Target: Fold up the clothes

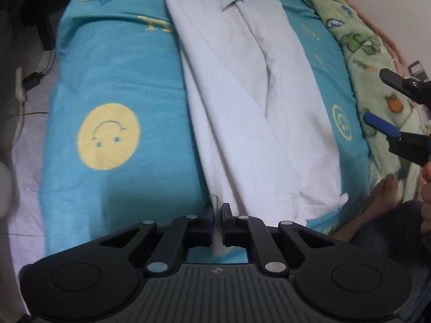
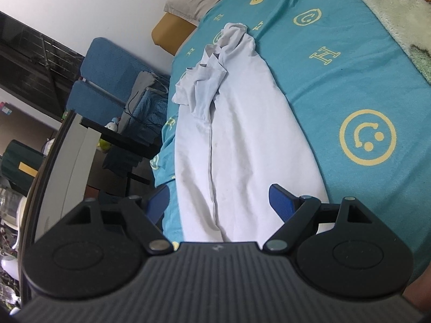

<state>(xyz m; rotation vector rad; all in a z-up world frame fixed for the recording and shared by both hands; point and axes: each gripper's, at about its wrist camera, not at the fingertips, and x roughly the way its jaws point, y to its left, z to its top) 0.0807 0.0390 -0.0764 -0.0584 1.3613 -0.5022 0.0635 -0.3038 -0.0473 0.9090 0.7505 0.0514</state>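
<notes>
- Broadly, turquoise bedsheet (image 1: 115, 80) with yellow smiley prints fills both views; its far end is cut off.
- White garment (image 1: 242, 102) runs lengthwise from 6 to 12 o'clock, its top bunched and indistinct.
- Left gripper (image 1: 217, 210), 6 o'clock: jaws pinched on the garment's near corner.
- Right gripper (image 2: 219, 196): jaws wide, empty, above the hem.

Left gripper (image 1: 216, 210): pointed steeply down, jaws closed together, a thin strip of white cloth pinched between the pads.
Right gripper (image 2: 219, 195): tilted downward, jaws spread wide, nothing between the blue pads (image 2: 281, 202); also seen at the left view's right edge.
</notes>
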